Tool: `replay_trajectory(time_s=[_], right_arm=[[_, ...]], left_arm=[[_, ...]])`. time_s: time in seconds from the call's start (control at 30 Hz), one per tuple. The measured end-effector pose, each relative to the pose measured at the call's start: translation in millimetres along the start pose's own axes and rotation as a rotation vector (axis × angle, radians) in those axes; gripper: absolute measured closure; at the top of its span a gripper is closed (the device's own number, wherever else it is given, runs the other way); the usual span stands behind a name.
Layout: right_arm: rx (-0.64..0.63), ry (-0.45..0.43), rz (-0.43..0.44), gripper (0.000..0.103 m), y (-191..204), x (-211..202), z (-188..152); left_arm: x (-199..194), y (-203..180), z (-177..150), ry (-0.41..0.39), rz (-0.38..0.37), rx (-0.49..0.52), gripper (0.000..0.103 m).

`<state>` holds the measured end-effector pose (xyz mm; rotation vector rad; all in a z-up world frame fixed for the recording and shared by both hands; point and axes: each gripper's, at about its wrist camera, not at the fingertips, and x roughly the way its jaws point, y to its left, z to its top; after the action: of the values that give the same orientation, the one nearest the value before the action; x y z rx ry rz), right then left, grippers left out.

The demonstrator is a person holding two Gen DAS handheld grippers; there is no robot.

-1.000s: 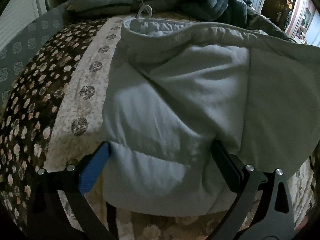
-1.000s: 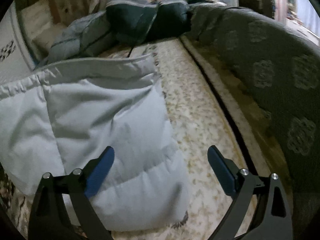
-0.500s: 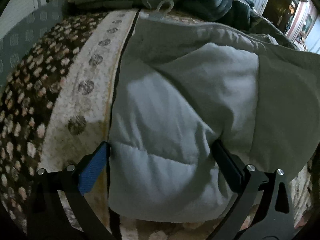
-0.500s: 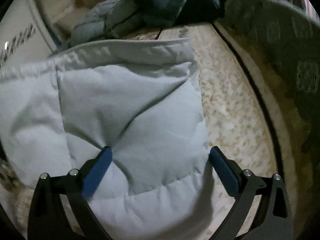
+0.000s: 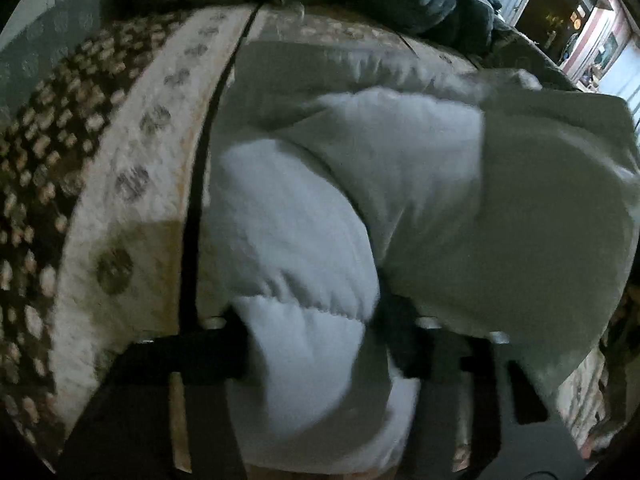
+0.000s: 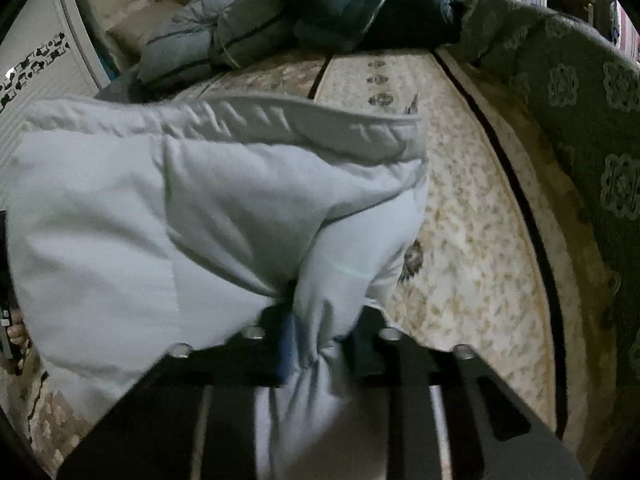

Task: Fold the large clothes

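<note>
A pale grey-white padded jacket lies folded on a patterned bed cover. In the left wrist view my left gripper is closing on the jacket's near left corner, and the puffy fabric bulges between its jaws. In the right wrist view the same jacket fills the left half. There my right gripper is closing on its near right corner, and the cloth is bunched tight between the blue pad and the dark one.
Dark and grey padded clothes are piled at the far end of the bed. A green patterned sofa back runs along the right. A white cabinet stands at the far left, and a doorway is at the far right.
Both grippers went from wide open around the jacket's near corners to pinched in on the fabric. Both moved forward and down, so the jacket now looks closer.
</note>
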<state>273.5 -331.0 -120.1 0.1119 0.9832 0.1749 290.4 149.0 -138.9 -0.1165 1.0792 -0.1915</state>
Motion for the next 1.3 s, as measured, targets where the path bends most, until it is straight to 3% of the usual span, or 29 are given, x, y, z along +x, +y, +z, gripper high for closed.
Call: replay_trajectory(time_s=[0.07, 0.13, 0.2, 0.3, 0.4, 0.5, 0.57, 0.67, 0.73, 0.8, 0.83, 0.87, 0.93, 1.03, 1.2, 1.3], right_arm=[[-0.058, -0.054, -0.075, 0.091, 12, -18, 8], [-0.093, -0.11, -0.133, 0.092, 21, -35, 18], [-0.12, -0.167, -0.18, 0.092, 28, -53, 43], [-0.122, -0.211, -0.246, 0.092, 26, -62, 85], [-0.067, -0.119, -0.264, 0.092, 10, -27, 107], [-0.018, 0.088, -0.28, 0.09, -6, 35, 87], [0.036, 0.168, -0.267, 0.087, -14, 61, 66], [0.102, 0.158, -0.224, 0.081, -24, 55, 52], [0.102, 0.157, -0.19, 0.077, -31, 45, 52], [0.095, 0.141, -0.166, 0.06, -37, 25, 52], [0.097, 0.128, -0.166, 0.041, -35, 19, 52], [0.099, 0.099, -0.169, 0.03, -34, 9, 52], [0.086, 0.036, -0.177, 0.028, -27, -15, 50], [0.061, 0.011, -0.168, 0.028, -15, -34, 50], [0.017, -0.061, -0.133, 0.025, 25, -56, 58], [0.002, -0.087, -0.084, 0.024, 57, -61, 67]], left_arm=[[-19, -6, 9, -0.039, 0.021, 0.012, 0.076], [-35, -15, 24, -0.084, 0.05, 0.035, 0.079], [-51, -21, 47, -0.132, 0.069, 0.043, 0.08], [-49, -8, 90, -0.136, 0.07, -0.015, 0.078], [-15, 25, 102, -0.052, 0.04, -0.117, 0.073], [34, 27, 93, 0.038, 0.027, -0.187, 0.067], [48, 29, 72, 0.05, -0.011, -0.226, 0.059], [38, 34, 54, 0.048, -0.009, -0.243, 0.057], [27, 32, 54, 0.054, 0.022, -0.243, 0.049], [13, 23, 59, 0.043, 0.06, -0.25, 0.033], [2, 20, 58, 0.017, 0.089, -0.245, 0.017], [-5, 18, 59, -0.002, 0.105, -0.241, 0.006], [-30, 14, 54, -0.054, 0.148, -0.224, 0.003], [-42, -9, 60, -0.044, 0.185, -0.186, 0.003], [-72, -65, 60, -0.105, 0.157, -0.073, 0.003], [-70, -109, 65, -0.102, 0.095, -0.021, 0.003]])
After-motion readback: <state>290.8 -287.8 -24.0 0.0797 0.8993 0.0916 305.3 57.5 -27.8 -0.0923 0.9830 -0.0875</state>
